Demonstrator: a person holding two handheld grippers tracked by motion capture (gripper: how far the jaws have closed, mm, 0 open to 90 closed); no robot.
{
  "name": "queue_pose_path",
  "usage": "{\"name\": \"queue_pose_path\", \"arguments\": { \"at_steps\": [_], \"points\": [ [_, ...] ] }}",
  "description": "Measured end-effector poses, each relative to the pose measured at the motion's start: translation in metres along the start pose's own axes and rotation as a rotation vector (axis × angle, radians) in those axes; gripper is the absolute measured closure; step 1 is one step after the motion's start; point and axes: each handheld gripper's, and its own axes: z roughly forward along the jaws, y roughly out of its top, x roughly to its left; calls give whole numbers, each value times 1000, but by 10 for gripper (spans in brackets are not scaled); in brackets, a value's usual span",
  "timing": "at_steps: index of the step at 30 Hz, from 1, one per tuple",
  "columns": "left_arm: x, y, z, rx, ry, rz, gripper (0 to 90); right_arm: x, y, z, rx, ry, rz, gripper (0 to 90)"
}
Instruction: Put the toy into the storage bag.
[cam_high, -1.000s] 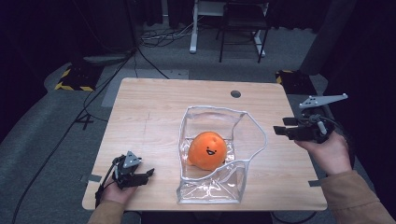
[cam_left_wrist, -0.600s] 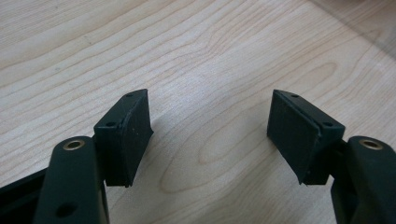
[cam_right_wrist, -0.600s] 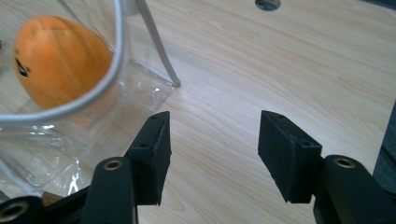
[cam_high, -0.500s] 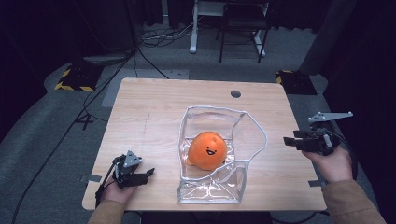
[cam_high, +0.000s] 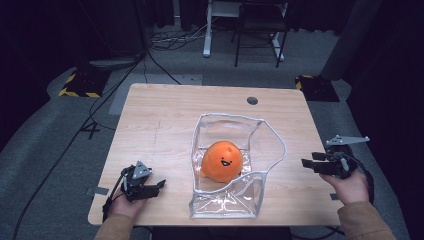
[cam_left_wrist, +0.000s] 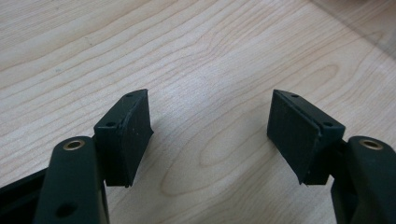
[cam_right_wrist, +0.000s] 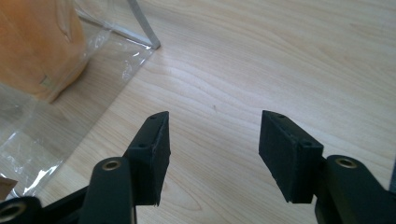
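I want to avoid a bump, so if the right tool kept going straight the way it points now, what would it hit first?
Probably the clear plastic bag. The right tool, jaws open, points left across the table toward the bag's near side wall, with bare wood between them. The orange plush sits inside, behind that wall. Height is unclear, so it might graze the tabletop first.

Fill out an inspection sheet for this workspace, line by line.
Surface: wooden table, pale grain, round grommet hole near the far edge.
Job's things: clear plastic bag with a white rim, open, mid-table; orange smiley-face ball inside it.
Clutter: nothing seen.
Grippers: left gripper open, low at the near left corner; right gripper open, at the right edge, apart from the bag.
Cables: black cable trailing from the left gripper; floor cables left of the table.
Surroundings: grey carpet, black chair, white desk leg, two hazard-striped blocks.
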Motion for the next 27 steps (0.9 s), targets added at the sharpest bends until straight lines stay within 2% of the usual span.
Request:
{"name": "queue_pose_path", "arguments": {
  "at_steps": [12, 21, 27],
  "points": [
    [0, 0, 0, -1, 1, 0, 309, 1, -33, 35, 8, -7, 15, 437],
    [0, 0, 0, -1, 1, 0, 309, 14, -59, 57, -45, -6, 9, 443],
    [0, 0, 0, 0, 2, 1, 308, 16, -73, 68, -96, -8, 1, 441]
  ]
}}
